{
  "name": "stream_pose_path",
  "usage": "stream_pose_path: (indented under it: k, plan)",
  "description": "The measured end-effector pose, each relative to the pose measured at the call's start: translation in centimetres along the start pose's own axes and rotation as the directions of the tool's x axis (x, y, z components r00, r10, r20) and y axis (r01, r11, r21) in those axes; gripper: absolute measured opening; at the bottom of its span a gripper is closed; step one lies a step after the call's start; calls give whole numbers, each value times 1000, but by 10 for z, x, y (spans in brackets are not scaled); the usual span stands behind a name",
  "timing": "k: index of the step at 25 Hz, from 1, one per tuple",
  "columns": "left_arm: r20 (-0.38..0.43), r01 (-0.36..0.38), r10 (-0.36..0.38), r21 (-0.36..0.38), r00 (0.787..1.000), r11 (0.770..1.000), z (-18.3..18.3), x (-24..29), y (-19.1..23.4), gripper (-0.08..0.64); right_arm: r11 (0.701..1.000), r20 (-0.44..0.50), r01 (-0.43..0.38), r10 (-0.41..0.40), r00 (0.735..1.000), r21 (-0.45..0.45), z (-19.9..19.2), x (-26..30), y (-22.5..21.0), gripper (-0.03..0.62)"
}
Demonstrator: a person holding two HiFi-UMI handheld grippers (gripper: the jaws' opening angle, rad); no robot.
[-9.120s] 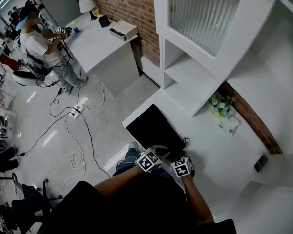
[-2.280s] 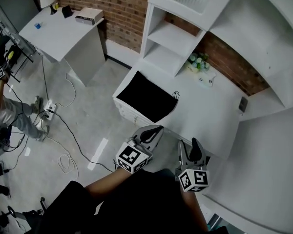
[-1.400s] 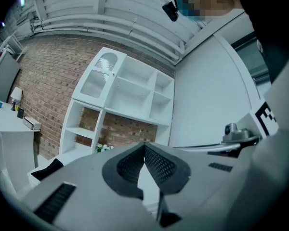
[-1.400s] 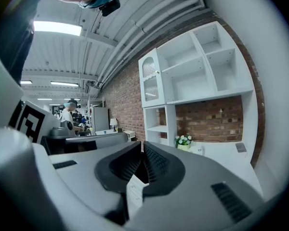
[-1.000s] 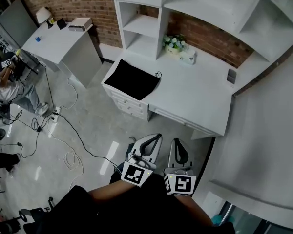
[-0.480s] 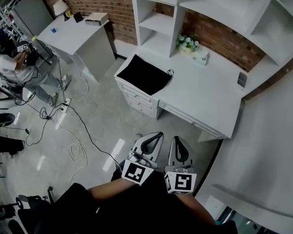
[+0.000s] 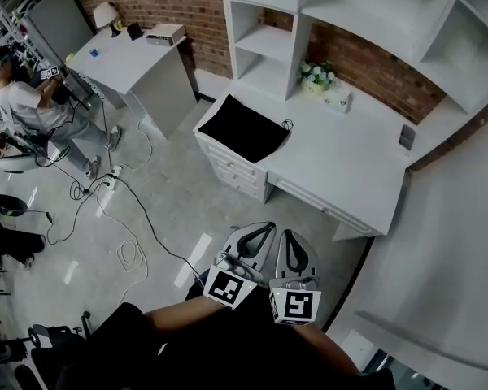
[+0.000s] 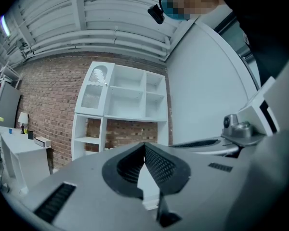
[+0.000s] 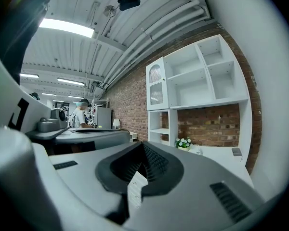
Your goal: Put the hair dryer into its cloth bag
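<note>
The black cloth bag (image 7: 244,128) lies flat on the left end of the white desk (image 7: 342,161), with a thin dark cord (image 7: 286,124) at its right edge. No hair dryer shows in any view. Both grippers hang over the floor well short of the desk, side by side and pointing toward it. My left gripper (image 7: 265,228) is shut with nothing in it, its ribbed pads meeting (image 8: 144,147). My right gripper (image 7: 291,236) is also shut and empty (image 9: 143,147).
A white shelf unit (image 7: 268,47) stands on the desk against the brick wall, with a flower pot (image 7: 317,73) and a small dark device (image 7: 406,136). Another table (image 7: 134,55) stands far left, a person (image 7: 24,104) beside it. Cables (image 7: 122,193) trail across the floor.
The grippers, once at the bag on the desk, have drawn back from it over the floor. Over the last second they stay side by side, the right one slightly nearer the left.
</note>
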State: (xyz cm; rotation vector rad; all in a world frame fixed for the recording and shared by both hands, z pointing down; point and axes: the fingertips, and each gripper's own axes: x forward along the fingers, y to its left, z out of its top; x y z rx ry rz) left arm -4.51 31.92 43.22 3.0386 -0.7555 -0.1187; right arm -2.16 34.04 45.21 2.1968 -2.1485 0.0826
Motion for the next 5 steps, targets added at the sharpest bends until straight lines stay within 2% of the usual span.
stream_pose_path:
  k: [5]
  plan:
    - [-16, 9, -9, 25, 1000, 1000, -3, 11, 3, 17, 1000, 8, 0, 0, 1000, -3, 1, 11, -7, 18]
